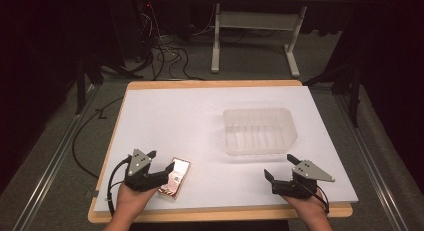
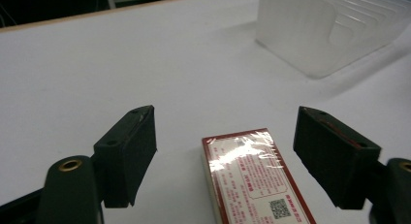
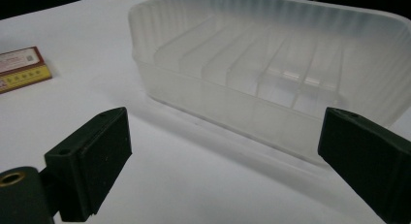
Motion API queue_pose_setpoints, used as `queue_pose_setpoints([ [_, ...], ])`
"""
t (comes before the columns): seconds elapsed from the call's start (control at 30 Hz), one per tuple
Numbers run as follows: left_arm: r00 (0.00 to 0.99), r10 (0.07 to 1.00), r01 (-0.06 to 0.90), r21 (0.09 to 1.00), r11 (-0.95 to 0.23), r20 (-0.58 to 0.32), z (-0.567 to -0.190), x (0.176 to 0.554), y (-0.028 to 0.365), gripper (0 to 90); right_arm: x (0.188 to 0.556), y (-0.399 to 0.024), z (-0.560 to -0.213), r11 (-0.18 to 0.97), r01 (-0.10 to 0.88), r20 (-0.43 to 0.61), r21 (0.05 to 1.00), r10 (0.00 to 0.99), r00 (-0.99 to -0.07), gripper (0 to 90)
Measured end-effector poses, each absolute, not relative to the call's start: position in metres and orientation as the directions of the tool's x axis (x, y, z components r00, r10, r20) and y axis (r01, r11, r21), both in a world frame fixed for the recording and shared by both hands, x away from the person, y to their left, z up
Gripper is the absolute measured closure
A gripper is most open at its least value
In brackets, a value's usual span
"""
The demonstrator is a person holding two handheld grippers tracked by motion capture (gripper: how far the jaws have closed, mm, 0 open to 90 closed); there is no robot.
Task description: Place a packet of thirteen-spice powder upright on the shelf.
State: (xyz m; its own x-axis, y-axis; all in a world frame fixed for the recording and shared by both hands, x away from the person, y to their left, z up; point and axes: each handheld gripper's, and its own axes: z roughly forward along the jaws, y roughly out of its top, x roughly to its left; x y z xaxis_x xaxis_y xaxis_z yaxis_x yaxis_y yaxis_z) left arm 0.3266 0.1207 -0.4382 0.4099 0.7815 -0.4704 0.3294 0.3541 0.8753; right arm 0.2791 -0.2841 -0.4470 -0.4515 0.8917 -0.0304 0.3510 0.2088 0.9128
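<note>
At the left side of the counter (image 1: 150,106), near the front edge, the left gripper (image 1: 162,163) is held in a hand (image 1: 131,201). Its jaws are spread wide and hold nothing. A small flat box (image 1: 175,177) lies on the white top just in front of it, between the jaw tips but touching neither.

The box is red and white with a shiny clear wrap. The left gripper view shows more of the box (image 2: 254,178): a red border, rows of tiny print too small to read, and a little square code. Light glints off the wrap.

Farther right, near the middle of the counter, sits a clear plastic tub (image 1: 260,131). It is well apart from the box. The right gripper view shows thin ribs along the floor of the tub (image 3: 271,73), and one yellow and red end of the box (image 3: 22,69) at the far left.

At the right, the right gripper (image 1: 281,167) is held in the other hand (image 1: 312,211). Its jaws are wide apart too, with nothing between them. It sits just in front of the tub.
</note>
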Motion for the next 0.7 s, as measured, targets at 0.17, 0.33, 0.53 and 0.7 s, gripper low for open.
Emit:
queue_pose_setpoints([
  [0.17,0.421,0.783,0.352,0.878,0.324,-0.458,-0.443,0.326,0.112,21.9,0.283,-0.291,-0.451,0.201,0.37,-0.03,0.907,0.907,-0.419,3.2],
  [0.33,0.413,0.782,0.35,0.874,0.336,-0.466,-0.442,0.326,0.116,22.3,0.283,-0.296,-0.449,0.152,0.367,0.012,0.918,0.913,-0.408,3.4],
  [0.53,0.413,0.783,0.339,0.876,0.343,-0.466,-0.439,0.326,0.123,44.4,0.283,-0.294,-0.449,0.166,0.355,-0.005,0.92,0.912,-0.411,5.6],
  [0.7,0.464,0.764,0.372,0.881,0.292,-0.449,-0.442,0.321,0.119,67.7,0.282,-0.294,-0.449,0.164,0.352,-0.003,0.922,0.91,-0.416,8.0],
])
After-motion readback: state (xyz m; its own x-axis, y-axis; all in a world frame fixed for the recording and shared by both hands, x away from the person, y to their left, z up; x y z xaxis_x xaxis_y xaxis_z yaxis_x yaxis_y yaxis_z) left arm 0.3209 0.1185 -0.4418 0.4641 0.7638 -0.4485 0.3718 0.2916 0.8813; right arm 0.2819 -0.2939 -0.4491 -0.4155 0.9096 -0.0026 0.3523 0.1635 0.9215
